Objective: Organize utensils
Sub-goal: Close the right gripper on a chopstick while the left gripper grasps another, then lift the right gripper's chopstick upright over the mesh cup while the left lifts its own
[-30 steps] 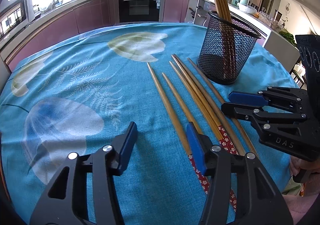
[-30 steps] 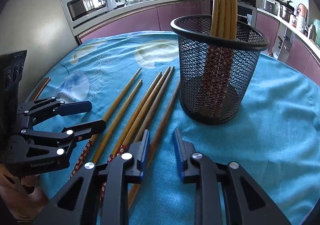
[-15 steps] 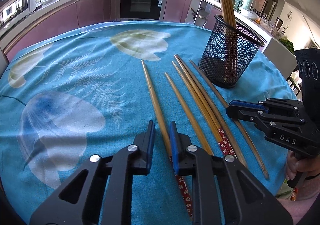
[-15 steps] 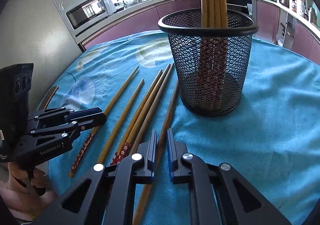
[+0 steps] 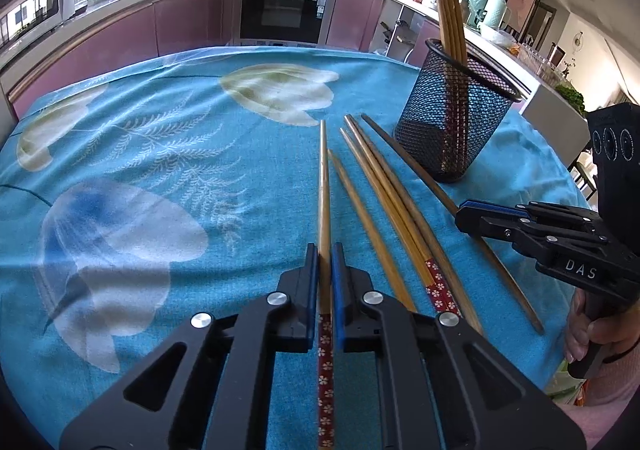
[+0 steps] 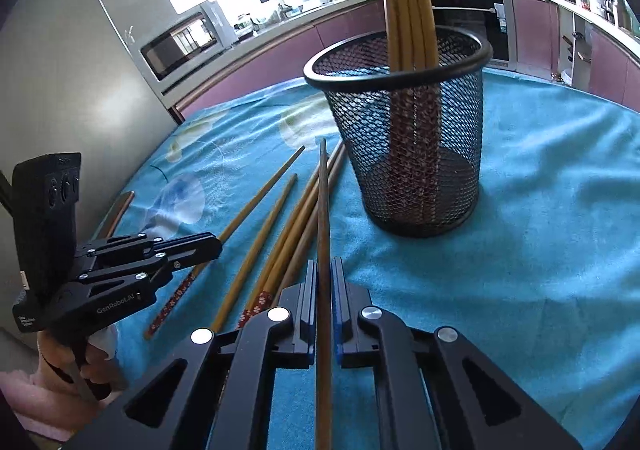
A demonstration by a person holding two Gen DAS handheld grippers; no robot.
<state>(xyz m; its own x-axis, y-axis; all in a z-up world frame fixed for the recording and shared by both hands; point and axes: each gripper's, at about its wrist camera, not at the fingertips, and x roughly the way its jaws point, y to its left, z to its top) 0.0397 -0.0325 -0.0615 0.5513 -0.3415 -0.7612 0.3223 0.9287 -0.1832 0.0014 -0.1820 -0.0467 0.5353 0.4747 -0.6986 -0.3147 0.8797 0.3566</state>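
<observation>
A light chopstick with a red flowered end (image 5: 325,209) is clamped between the just-closed jaws of the left gripper (image 5: 325,254). A darker chopstick (image 6: 323,209) is pinched by the right gripper (image 6: 324,270), likewise just closed. Between the two grippers, three loose chopsticks (image 5: 384,201) are left on the blue tablecloth (image 5: 160,169). Beyond them, ahead of the right gripper, a black mesh holder (image 6: 412,129) is seen, with chopsticks stood inside.
</observation>
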